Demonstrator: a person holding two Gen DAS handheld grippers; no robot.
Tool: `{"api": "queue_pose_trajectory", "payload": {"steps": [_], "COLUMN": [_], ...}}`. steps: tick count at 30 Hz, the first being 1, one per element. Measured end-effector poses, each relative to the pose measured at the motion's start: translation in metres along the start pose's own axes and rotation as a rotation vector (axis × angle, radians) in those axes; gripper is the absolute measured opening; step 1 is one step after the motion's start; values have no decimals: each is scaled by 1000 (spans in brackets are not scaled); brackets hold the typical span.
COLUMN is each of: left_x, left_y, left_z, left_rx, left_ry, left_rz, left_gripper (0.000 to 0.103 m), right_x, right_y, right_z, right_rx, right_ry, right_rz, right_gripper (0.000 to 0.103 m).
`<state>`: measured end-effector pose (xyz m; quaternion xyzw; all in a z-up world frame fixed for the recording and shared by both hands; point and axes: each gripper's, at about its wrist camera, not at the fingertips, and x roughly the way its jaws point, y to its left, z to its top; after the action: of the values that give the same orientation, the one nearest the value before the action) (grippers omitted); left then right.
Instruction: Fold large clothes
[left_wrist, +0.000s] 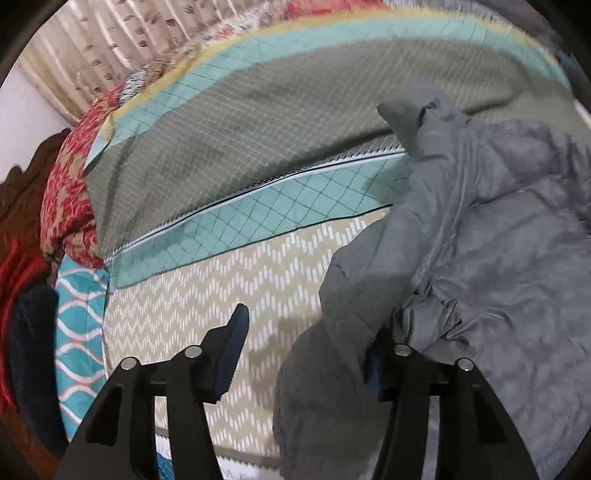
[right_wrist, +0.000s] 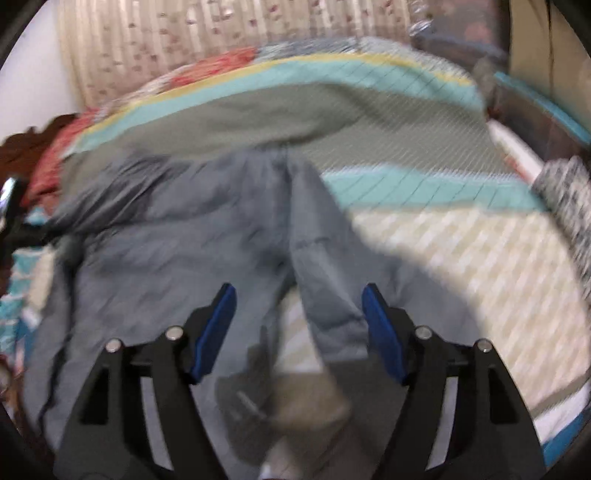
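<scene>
A large grey padded garment (left_wrist: 498, 240) lies crumpled on the striped, zigzag-patterned bedcover (left_wrist: 221, 288). In the left wrist view it fills the right side, and a fold drapes over my left gripper's (left_wrist: 306, 354) right finger and hides its pad. The left finger's blue pad (left_wrist: 232, 343) stands free over the bedcover, jaws apart. In the blurred right wrist view the garment (right_wrist: 166, 251) spreads across the left and middle. A strip of it runs down between the open jaws of my right gripper (right_wrist: 299, 328), and neither blue pad presses on it.
A red patterned quilt (left_wrist: 66, 192) and dark clothes (left_wrist: 29, 332) are heaped at the bed's left edge by a wooden headboard (left_wrist: 22, 184). A floral curtain (left_wrist: 92, 48) hangs behind. A speckled grey-white cloth (right_wrist: 569, 206) lies at the right. Bare bedcover (right_wrist: 461, 258) shows right of the garment.
</scene>
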<state>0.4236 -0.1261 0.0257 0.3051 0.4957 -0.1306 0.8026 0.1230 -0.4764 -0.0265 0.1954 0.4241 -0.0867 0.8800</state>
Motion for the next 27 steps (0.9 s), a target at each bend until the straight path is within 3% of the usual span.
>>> {"api": "queue_pose_trajectory", "payload": {"steps": [2,5,7,11,12,14,15,16,17,18,22,24,27], "left_x": [-9,-2,4,0,-5,-13,-19,-32,-43,-54,-86,-94,-97], "left_y": [9,20,26,17,10,-5,-8,-4,7,16,48,53,60], "left_z": [-21,-43,-47,-48,-49,-54,-55,-54,-54,-53,-58,-65,-86], "left_rx": [-12,-29,-36,93,167,292,325,269,196,132,-34,-84,-115], "left_ry": [-11,38,79,52,20,-44,-53,-44,-37,-40,-71,-74,-92], "left_rz": [-31,-58,-21,245,360,521,532,385,226,106,-79,-88,-74], "left_gripper": [60,65,65,65,65,67,67,67,67,67,67,67,67], "right_x": [-11,-24,-30,-22,-20,-13,-7,-3,0,-2,-55,-87,-115], "right_y": [11,28,38,39,35,33,36,30,38,40,29,18,16], "right_z": [-36,-80,-99,-123,-129,-141,-147,-148,-149,-144,-97,-76,-67], "right_rx": [-2,-24,-19,75,106,142,156,156,139,124,106,102,-5], "right_ry": [34,61,61,131,150,193,226,253,281,279,65,-19,-33], "right_rz": [90,92,86,113,154,199,230,271,329,344,249,176,52], "right_gripper": [68,68,68,68,71,74,70,40,21,9,6,6,8]}}
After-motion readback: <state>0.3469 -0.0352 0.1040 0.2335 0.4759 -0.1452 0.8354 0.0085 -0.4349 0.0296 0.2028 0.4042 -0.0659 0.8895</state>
